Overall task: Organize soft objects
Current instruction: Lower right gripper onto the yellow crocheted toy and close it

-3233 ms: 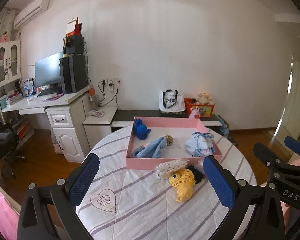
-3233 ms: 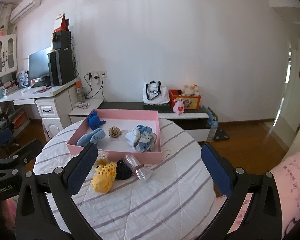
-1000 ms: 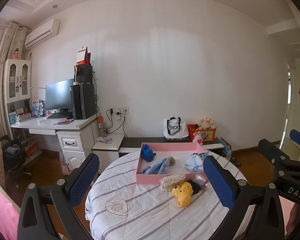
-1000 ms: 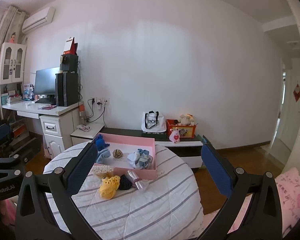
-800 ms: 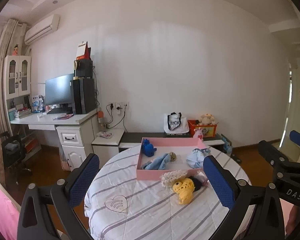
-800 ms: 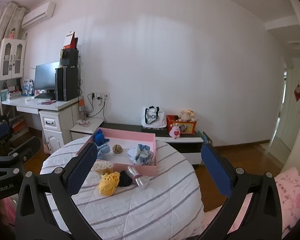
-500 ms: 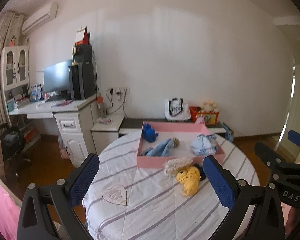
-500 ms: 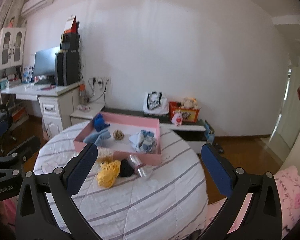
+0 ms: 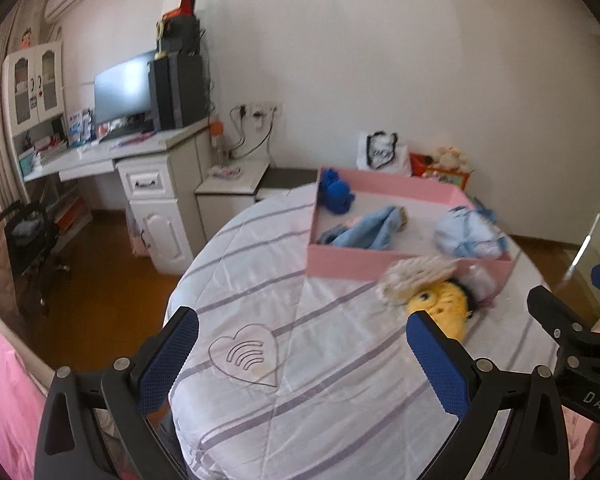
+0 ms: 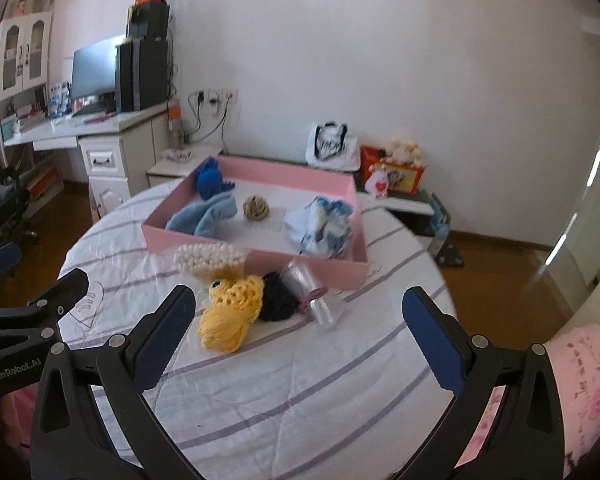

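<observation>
Both grippers hang over the near edge of the round table [image 10: 300,400], jaws spread wide and empty: right gripper [image 10: 300,332], left gripper [image 9: 302,354]. Table cover is a quilted white cloth with pale purple stripes and a stitched heart motif [image 9: 246,354] on its near left. The loose pile lies just ahead of the right gripper, slightly left of its centre line; from the left gripper the same pile sits off to the right, past its right finger. Judgement: the right hand is the nearer and better lined up for the first pick. Nearest item is the yellow crochet toy [image 10: 232,316], chunky yarn, lumpy, its long axis running near-left to far-right. Touching its right side, a black knit piece [image 10: 278,298], small and rounded. Just right of that, a clear plastic roll [image 10: 306,284], glossy, stiff-looking, cylindrical, tilted toward the box. Behind the yellow toy, a cream bobbled piece [image 10: 206,256], long axis left-right, resting against the front wall of the pink box [image 10: 256,258]. The box is shallow, rectangular, rigid, white-floored. Inside: blue plush toy [image 10: 210,180] in the far left corner, light blue fleece cloth [image 10: 202,216] near left, small tan woven ball [image 10: 256,208] mid, crumpled pale blue bundle [image 10: 320,226] right.
</observation>
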Available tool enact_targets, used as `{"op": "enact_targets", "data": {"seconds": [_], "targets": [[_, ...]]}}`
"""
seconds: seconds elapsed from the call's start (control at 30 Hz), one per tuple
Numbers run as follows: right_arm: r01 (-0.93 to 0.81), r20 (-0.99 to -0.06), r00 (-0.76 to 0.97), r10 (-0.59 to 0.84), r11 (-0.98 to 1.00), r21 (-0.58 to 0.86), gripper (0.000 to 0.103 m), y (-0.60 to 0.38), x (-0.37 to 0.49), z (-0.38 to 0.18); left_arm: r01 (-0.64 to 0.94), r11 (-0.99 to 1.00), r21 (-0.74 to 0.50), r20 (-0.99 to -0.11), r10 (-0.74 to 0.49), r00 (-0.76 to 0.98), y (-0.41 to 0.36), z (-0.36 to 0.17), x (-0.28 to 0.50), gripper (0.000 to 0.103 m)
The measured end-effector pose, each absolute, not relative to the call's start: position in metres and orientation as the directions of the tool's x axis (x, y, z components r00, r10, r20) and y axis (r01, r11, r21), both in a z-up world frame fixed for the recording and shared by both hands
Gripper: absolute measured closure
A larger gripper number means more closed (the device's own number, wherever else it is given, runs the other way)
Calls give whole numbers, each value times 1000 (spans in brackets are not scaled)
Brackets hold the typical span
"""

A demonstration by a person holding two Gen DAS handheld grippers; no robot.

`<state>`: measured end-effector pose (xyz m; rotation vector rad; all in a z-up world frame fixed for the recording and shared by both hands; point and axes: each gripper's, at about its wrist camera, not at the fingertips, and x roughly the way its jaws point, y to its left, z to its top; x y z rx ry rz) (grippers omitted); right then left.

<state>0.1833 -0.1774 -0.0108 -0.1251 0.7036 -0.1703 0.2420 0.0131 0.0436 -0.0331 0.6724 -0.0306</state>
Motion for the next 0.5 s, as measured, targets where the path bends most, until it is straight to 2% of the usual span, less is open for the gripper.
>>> {"op": "enact_targets", "data": {"seconds": [0.3,0.5], "targets": [[73,-751,645,-143,989,-126,0,-167,230,-59,-29,999,-25,-685,4,728,31,15,281,0],[57,-792,598,-127,992,-115,0,-160,250,-80,-35,999,-23,-707,9,708,42,-5,300,0]]}}
